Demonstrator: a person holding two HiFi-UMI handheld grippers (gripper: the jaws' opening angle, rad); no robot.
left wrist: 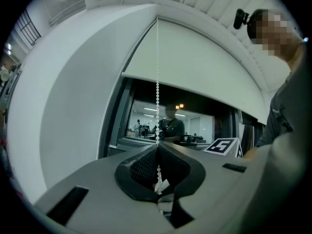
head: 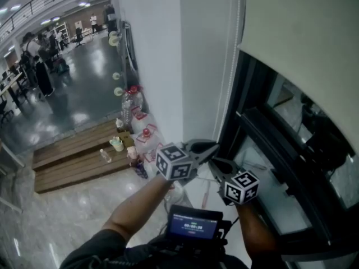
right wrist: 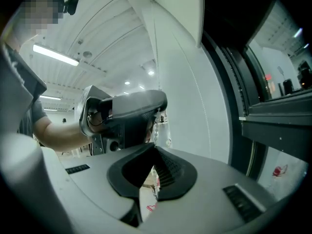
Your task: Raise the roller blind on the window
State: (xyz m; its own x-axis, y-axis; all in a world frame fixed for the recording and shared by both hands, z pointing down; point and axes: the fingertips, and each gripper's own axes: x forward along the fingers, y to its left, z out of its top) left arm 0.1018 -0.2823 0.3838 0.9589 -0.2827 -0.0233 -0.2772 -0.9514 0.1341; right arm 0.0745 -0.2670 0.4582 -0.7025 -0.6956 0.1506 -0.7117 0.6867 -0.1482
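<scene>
the roller blind (left wrist: 195, 67) hangs partly raised over the top of the dark window (left wrist: 204, 123). its bead chain (left wrist: 157, 82) drops into the left gripper (left wrist: 157, 147), which is clamped on it. the right gripper (right wrist: 155, 147) is closed on the same chain, close by. a white wall (head: 151, 55) stands beside the window. a wooden platform (head: 78, 158) with bottles (head: 128, 108) sits on the glossy floor (head: 84, 94).

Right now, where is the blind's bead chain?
In the left gripper view the bead chain hangs straight down mid-frame, in front of the left part of the roller blind, into the left gripper, which is shut on it.
</scene>
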